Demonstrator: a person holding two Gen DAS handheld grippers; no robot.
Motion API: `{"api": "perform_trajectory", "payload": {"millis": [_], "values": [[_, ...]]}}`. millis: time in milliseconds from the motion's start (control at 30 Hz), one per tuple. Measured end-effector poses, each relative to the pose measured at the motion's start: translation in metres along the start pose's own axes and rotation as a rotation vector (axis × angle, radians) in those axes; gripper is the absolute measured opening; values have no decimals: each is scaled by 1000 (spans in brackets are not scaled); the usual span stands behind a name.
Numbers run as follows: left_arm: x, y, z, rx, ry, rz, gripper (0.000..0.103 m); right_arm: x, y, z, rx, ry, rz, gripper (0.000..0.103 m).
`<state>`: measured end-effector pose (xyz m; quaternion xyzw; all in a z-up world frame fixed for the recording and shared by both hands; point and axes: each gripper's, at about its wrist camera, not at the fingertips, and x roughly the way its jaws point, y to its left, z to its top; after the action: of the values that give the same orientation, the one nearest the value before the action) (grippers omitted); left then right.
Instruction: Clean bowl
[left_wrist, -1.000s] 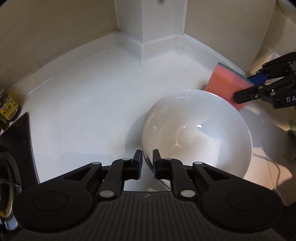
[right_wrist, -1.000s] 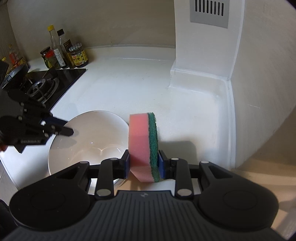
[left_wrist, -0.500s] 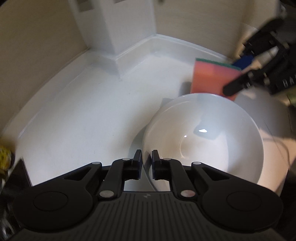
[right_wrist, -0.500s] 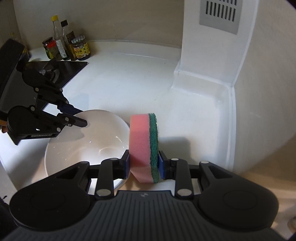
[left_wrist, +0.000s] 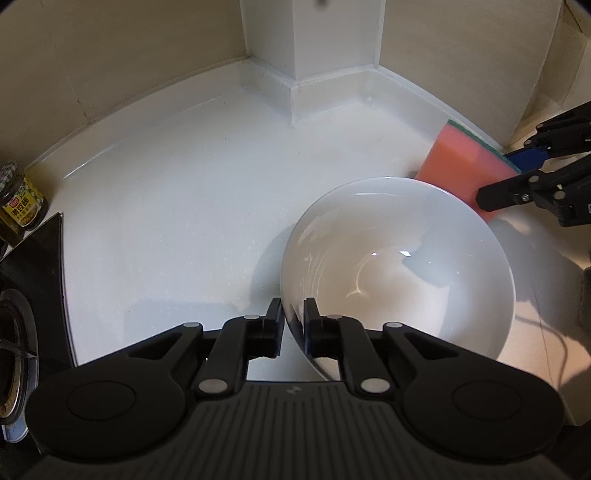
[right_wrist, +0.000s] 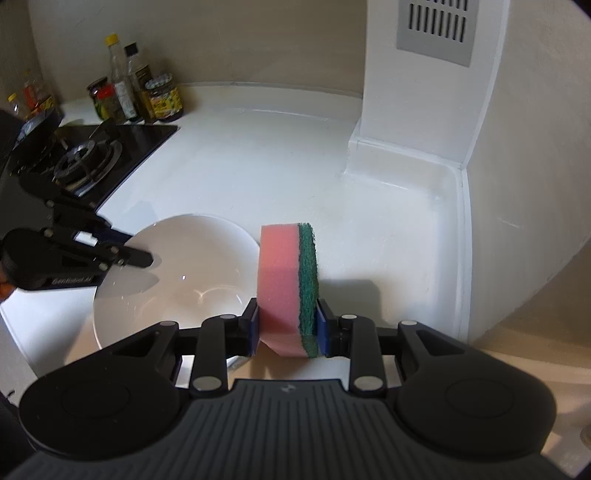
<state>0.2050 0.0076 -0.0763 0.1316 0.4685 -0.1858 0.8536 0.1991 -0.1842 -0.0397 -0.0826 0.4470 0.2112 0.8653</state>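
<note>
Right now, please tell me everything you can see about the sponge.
The sponge is a thick block, pink foam with a thinner dark green scouring layer on one face. It stands on edge, clamped low down between the blue pads of the right gripper, pink face toward the white bowl. It hangs just beyond the bowl's rim, above the white counter; whether it touches them is unclear.

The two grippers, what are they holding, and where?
The left gripper pinches the white bowl by its near rim. The right gripper squeezes the sponge across its lower end.
</note>
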Motion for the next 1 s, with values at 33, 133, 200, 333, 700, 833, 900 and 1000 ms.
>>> {"api": "perform_trajectory", "payload": {"millis": [33,133,200,333,700,833,900,1000], "values": [[5,-1,3,29,-2,-2,10,-1,0,-1,-7,6,6,26],[5,-2,5,123,5,-26,11,-3,-4,-1,-11,16,21,26],[10,-2,11,193,4,-48,11,-1,-6,2,-6,13,24,26],[19,-3,19,319,-12,-74,13,7,-5,12,-10,-4,0,26],[13,11,13,-79,41,-71,14,1,-10,1,57,-31,6,26],[16,9,12,-53,25,-71,12,-5,-3,-7,16,-16,3,26],[20,7,16,7,24,-69,11,-7,-4,-7,0,0,19,26],[27,9,25,96,18,-88,9,-4,-10,-1,7,6,26,26]]}}
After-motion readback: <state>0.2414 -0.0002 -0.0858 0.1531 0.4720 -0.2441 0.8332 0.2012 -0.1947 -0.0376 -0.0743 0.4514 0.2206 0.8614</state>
